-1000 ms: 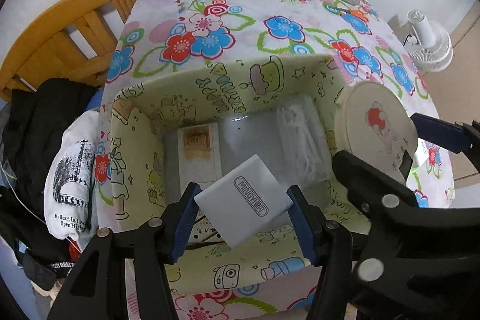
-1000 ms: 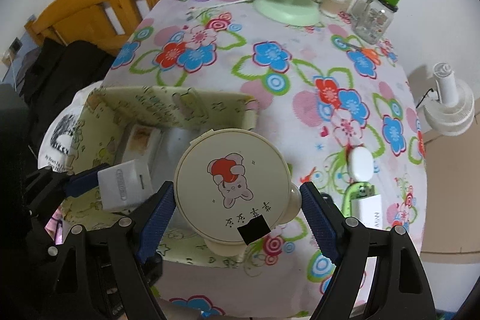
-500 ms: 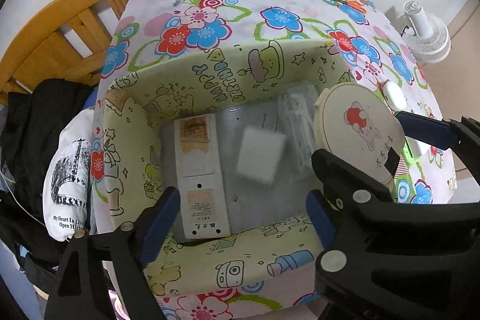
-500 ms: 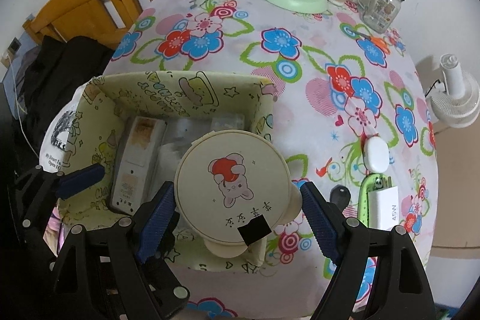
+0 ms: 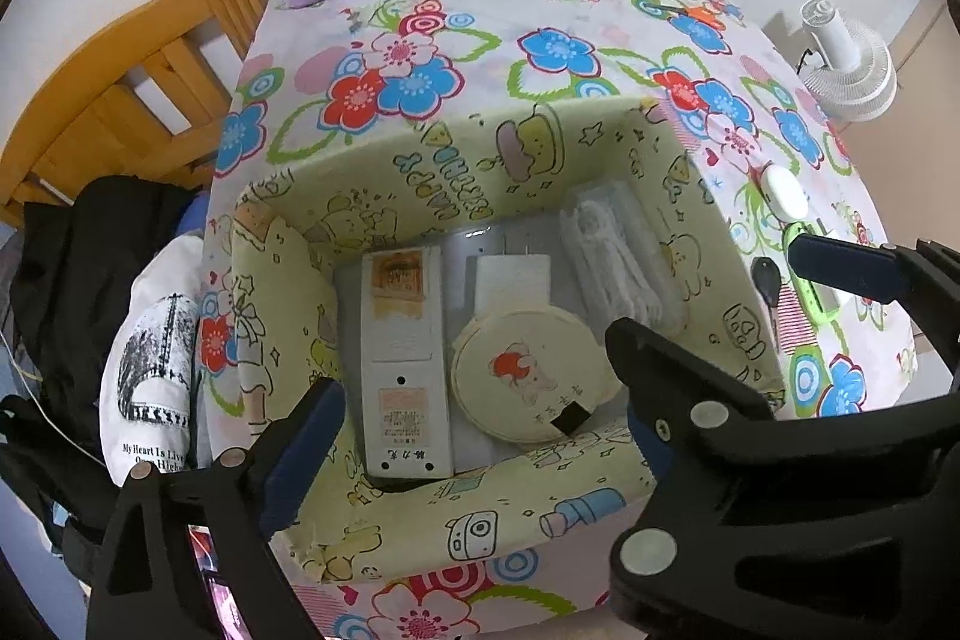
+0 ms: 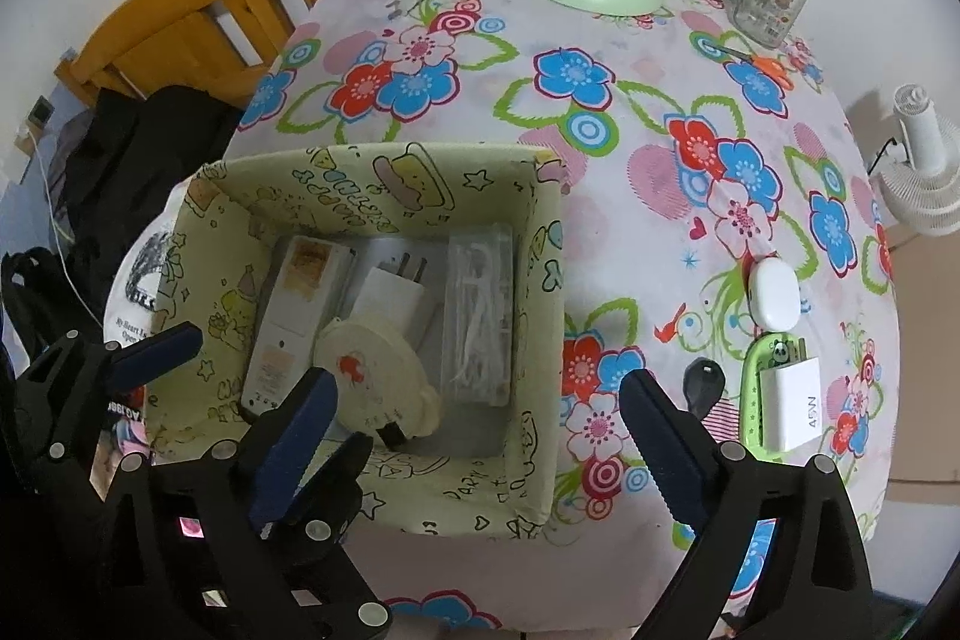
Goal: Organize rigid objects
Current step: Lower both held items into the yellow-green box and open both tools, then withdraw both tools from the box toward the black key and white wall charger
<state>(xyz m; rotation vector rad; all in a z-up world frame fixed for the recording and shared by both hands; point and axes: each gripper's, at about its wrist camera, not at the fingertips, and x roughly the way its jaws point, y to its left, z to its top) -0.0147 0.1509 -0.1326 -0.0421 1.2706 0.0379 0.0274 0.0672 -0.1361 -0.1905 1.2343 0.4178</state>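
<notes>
Charger (image 5: 513, 280) and round box (image 5: 531, 379) lie in bin (image 5: 480, 514); both tongs, left (image 5: 474, 436) and right (image 6: 474, 436), just released, empty; items right on counter (image 6: 630, 100) remain.

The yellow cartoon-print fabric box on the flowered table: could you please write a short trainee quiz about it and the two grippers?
1. True or false: the round cream case with a bear picture lies inside the yellow cartoon-print fabric box.
2. Which lies on the flowered tablecloth, outside the box? A) long white remote B) white oval case C) clear bag of white picks
3. What do the left gripper and right gripper hold?

Key: 1 true. 2 B. 3 Nothing; both have just been opening and stand open, empty.
</notes>
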